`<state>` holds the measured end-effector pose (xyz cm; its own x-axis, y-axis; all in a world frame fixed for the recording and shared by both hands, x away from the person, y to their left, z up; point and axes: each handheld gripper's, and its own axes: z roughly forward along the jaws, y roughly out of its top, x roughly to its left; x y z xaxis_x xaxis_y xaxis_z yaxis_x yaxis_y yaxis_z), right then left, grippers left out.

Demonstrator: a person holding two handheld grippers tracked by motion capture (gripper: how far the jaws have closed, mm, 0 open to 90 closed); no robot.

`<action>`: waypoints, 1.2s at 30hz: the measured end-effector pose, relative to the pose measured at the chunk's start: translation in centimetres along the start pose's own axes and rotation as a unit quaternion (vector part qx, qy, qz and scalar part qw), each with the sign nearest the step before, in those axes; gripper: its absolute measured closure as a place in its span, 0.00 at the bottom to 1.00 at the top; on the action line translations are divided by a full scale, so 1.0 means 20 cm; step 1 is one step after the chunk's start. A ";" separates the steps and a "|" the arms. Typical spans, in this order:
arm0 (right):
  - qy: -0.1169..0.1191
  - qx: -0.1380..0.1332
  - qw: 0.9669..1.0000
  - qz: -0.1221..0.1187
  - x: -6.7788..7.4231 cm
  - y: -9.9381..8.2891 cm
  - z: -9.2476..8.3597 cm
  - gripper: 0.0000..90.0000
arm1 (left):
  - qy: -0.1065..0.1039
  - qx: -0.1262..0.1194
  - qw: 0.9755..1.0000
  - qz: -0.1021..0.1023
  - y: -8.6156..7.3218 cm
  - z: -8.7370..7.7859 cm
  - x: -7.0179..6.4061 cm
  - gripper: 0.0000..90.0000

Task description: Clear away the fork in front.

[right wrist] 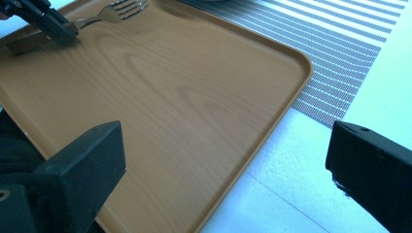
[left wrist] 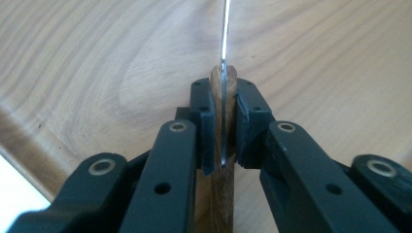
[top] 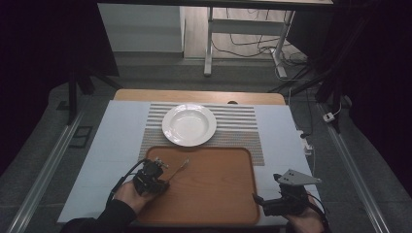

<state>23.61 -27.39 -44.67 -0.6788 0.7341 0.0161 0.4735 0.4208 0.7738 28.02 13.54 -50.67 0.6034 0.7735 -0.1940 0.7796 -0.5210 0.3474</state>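
One fork (top: 179,168) lies low over the left part of the wooden tray (top: 218,194), left of centre in the high view, tines aimed toward the upper right. The left gripper (left wrist: 224,116) is clamped on its wooden handle, jaws pressing both flat sides; that probably keeps the thin metal stem from twisting. Whether the fork touches the tray, I cannot tell. The right gripper (top: 258,200) waits at the tray's lower right corner with its jaws spread wide and nothing between them, seemingly kept clear. One white plate (top: 189,124) sits on one striped mat (top: 243,127) above the tray, likely the fork's companion. All rests on the bench (top: 121,131).
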 end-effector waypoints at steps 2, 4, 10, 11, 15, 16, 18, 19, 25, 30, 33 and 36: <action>-0.001 0.003 1.000 0.002 0.00 -0.01 0.00 0.01 | 0.000 -0.002 1.000 -0.003 0.00 0.00 0.00 0.88; -0.001 0.007 1.000 0.003 -0.01 -0.01 0.00 0.01 | -0.006 -0.003 1.000 -0.006 -0.01 0.00 0.01 0.87; -0.005 0.015 1.000 0.011 -0.02 -0.02 0.00 0.01 | -0.021 -0.020 1.000 -0.005 -0.01 -0.02 0.04 0.78; -0.006 0.017 1.000 0.013 -0.02 -0.02 0.00 0.01 | -0.023 -0.026 0.999 -0.005 -0.01 -0.03 0.04 0.77; -0.008 0.020 1.000 0.017 -0.02 -0.03 0.00 0.01 | -0.027 -0.047 0.999 0.004 0.02 -0.06 0.05 0.79; -0.010 0.020 1.000 0.018 -0.02 -0.03 0.00 0.01 | -0.028 -0.050 0.998 0.006 0.03 -0.07 0.05 0.81; -0.012 0.022 0.999 0.020 -0.02 -0.03 0.00 0.01 | -0.037 -0.061 0.997 0.011 0.05 -0.08 0.05 0.88; -0.013 0.021 0.999 0.021 -0.02 -0.04 -0.01 0.00 | -0.042 -0.067 0.997 0.015 0.07 -0.09 0.06 0.92; -0.015 0.019 0.999 0.029 -0.02 -0.05 -0.02 0.00 | -0.049 -0.083 0.995 0.033 0.15 -0.08 0.07 0.99; -0.017 0.021 0.999 0.028 -0.02 -0.05 -0.02 0.00 | -0.057 -0.088 0.994 0.025 0.20 -0.05 0.10 0.99; -0.016 0.024 0.999 0.027 -0.02 -0.05 -0.02 0.00 | -0.059 -0.088 0.994 0.017 0.23 -0.02 0.13 0.99; -0.014 0.026 0.999 0.028 -0.02 -0.05 -0.02 0.00 | -0.063 -0.086 0.994 0.010 0.25 0.01 0.15 0.99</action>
<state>23.28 -28.30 -45.21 -0.6346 0.7718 0.0399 0.5389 0.4050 0.7387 33.76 13.24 -49.71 0.6425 0.7072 -0.2951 0.7338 -0.4571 0.5026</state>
